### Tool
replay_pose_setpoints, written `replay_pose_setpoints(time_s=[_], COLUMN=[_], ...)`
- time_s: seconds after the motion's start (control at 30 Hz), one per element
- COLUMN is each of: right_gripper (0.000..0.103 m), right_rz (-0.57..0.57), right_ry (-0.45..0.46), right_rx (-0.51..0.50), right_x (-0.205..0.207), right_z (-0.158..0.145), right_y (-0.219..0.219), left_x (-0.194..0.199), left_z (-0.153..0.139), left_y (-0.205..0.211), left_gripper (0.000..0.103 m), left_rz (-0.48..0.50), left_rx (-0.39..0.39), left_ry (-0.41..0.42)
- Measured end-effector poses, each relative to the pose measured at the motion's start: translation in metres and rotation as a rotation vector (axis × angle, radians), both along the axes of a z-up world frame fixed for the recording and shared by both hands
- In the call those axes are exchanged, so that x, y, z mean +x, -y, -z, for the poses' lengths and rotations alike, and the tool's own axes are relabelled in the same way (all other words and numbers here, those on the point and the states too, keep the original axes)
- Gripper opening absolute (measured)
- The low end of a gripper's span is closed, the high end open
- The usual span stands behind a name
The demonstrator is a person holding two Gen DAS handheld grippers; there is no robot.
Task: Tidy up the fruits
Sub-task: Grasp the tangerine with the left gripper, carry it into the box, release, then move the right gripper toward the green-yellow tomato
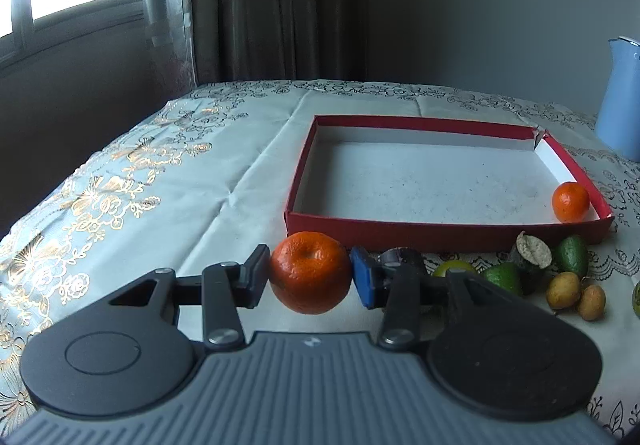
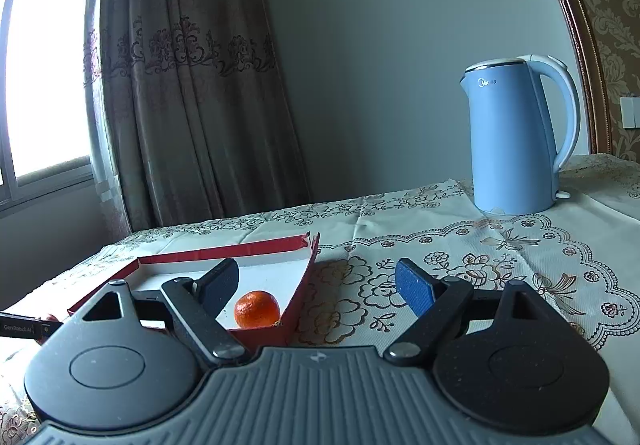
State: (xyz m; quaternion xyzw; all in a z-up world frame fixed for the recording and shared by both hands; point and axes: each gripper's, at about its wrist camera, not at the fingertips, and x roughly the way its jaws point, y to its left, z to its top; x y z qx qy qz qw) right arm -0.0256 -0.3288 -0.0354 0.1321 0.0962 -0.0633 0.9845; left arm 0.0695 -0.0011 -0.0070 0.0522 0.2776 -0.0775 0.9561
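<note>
**Carrying a clamped orange toward the box**

Spread under everything, a floral tablecloth (image 1: 224,165) is noted. Ahead of the left gripper (image 1: 310,277) a shallow red box (image 1: 400,235) is seen, its near wall just beyond the fingertips, its long axis running across the view. A blue kettle (image 2: 516,141), marked with a faint logo that may read "Midea", is stood well ahead and right of the right gripper (image 2: 320,285). A large orange (image 1: 310,272) is clamped between the left fingers. The right fingers are held wide apart, with nothing between them. A small orange (image 1: 571,201) is already lodged in the box's near right corner. Loose fruits (image 1: 560,277) are left right of the left gripper, outside the box. The left gripper is judged nearer for the drop; forward and over the wall is needed. "GenRobot.AI" is read on the dark part at the right view's left edge.
</note>
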Motion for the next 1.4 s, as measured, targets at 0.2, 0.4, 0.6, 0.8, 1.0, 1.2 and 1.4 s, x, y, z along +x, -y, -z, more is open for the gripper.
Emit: replay_pose_setpoints(time_s=[0.2,0.4,0.6,0.8,1.0,1.2,1.4], right_gripper=[0.086,0.086,0.086,0.086,0.086,0.086,0.086], right_rz=[-0.002,-0.002,0.001,0.001,-0.003,0.008,0.019], right_ry=[0.01,0.015,-0.006,-0.012,-0.022,-0.03,-0.023], right_rx=[0.005,0.015,0.034,0.057,0.066,0.063,0.06], right_x=[-0.002,-0.003,0.0,0.002,0.004,0.005,0.002], right_z=[-0.001,-0.002,-0.001,0.0,0.001,0.002,0.002], right_y=[0.0,0.001,0.004,0.008,0.009,0.01,0.012], left_x=[0.001,0.016,0.044,0.069,0.084,0.071,0.029], left_z=[-0.017,-0.026,-0.023,-0.01,0.007,-0.001,-0.015], left_y=[0.016,0.045,0.071,0.085,0.087,0.078,0.038], left_gripper=[0.04,0.04,0.04,0.04,0.041,0.094,0.103], left_rz=[0.002,0.016,0.018,0.003,0.0,0.002,0.004], left_rx=[0.039,0.089,0.119,0.128,0.109,0.072,0.003], left_ry=[0.032,0.056,0.035,-0.009,-0.071,-0.002,0.08])
